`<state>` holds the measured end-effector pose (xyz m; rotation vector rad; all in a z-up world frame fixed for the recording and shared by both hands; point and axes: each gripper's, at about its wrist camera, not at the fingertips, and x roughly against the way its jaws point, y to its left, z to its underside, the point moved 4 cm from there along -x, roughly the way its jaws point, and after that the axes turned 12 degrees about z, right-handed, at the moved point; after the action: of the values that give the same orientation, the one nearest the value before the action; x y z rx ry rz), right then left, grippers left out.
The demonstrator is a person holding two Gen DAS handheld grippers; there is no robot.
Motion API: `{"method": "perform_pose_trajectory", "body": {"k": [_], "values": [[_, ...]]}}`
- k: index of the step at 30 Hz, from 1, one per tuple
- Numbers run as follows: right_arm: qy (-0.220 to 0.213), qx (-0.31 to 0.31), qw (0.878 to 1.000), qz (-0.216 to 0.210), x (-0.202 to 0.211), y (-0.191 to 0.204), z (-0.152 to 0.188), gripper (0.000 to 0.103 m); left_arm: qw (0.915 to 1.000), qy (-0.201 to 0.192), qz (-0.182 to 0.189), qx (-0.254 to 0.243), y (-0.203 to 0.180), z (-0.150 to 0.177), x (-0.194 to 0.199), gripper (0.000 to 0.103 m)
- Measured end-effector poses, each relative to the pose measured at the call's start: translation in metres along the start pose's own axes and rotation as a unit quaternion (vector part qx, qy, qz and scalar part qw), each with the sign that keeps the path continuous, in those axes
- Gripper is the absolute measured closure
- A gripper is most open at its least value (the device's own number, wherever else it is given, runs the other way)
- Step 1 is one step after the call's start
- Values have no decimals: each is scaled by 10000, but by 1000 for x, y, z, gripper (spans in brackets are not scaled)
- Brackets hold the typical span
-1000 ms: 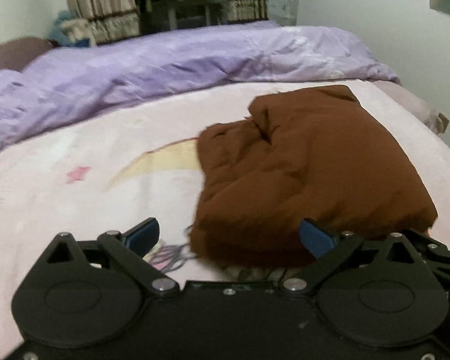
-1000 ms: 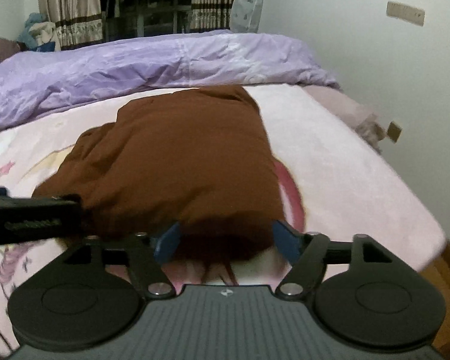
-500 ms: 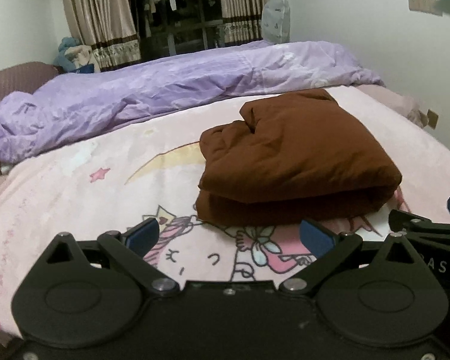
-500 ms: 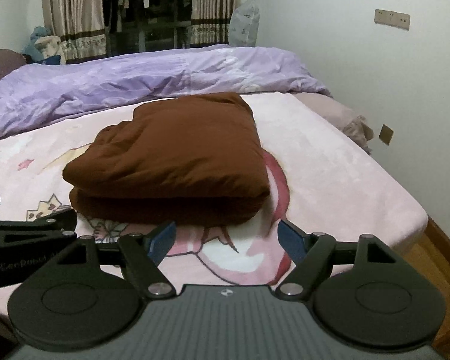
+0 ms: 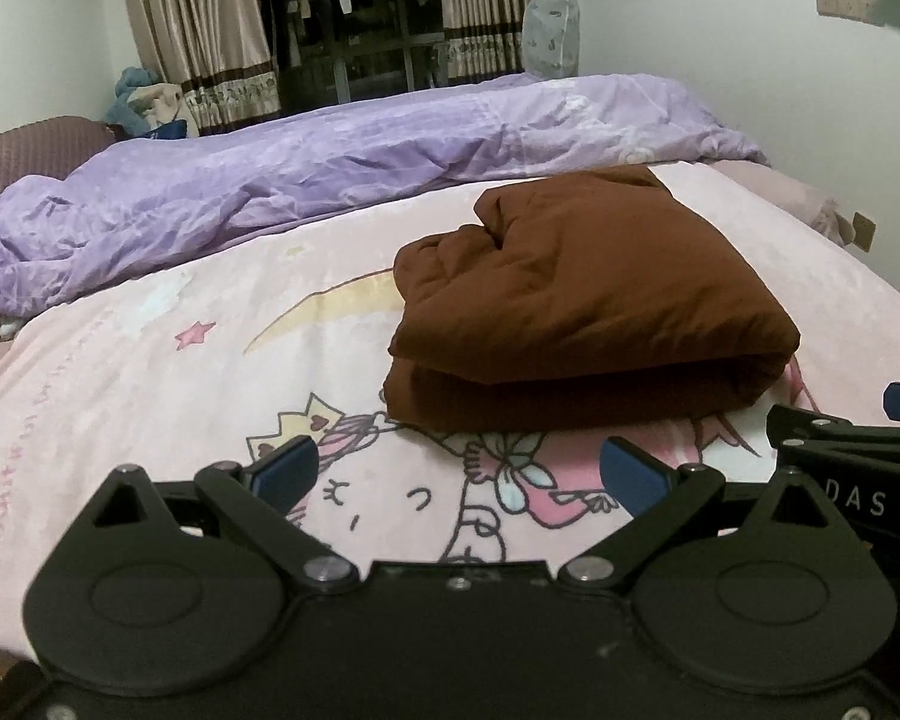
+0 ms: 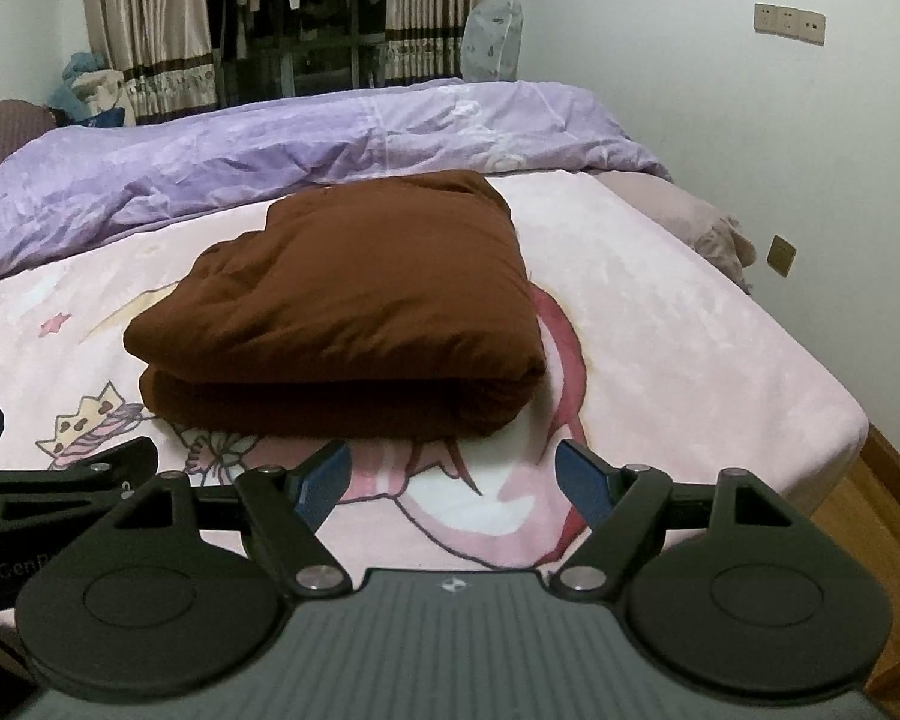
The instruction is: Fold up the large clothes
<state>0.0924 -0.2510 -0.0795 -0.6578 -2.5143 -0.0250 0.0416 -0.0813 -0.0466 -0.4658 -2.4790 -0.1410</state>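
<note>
A brown garment (image 5: 582, 306) (image 6: 354, 312) lies folded into a thick rectangular bundle on the pink cartoon-print bedsheet (image 5: 150, 372) (image 6: 678, 330). My left gripper (image 5: 459, 474) hovers just short of the bundle's near edge, jaws wide apart and nothing between them. My right gripper (image 6: 456, 480) is likewise open and empty, a short way back from the bundle's front fold. Each gripper's black arm shows at the edge of the other's view.
A crumpled purple duvet (image 5: 330, 162) (image 6: 306, 144) runs along the far side of the bed. Curtains (image 6: 150, 30) and a dark window stand behind it. The bed's right edge (image 6: 834, 414) drops to a wooden floor beside a white wall.
Both grippers have drawn back from the brown bundle, which a second ago reached up to the fingertips. The bundle now lies free on the sheet, folded in two layers.
</note>
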Motion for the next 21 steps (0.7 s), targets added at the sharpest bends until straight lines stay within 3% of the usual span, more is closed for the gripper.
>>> {"method": "perform_pose_trajectory", "body": {"k": [21], "values": [[-24, -18, 10000, 5, 2, -2, -1, 12, 9999, -89, 21, -61, -4, 0, 8, 0]]}}
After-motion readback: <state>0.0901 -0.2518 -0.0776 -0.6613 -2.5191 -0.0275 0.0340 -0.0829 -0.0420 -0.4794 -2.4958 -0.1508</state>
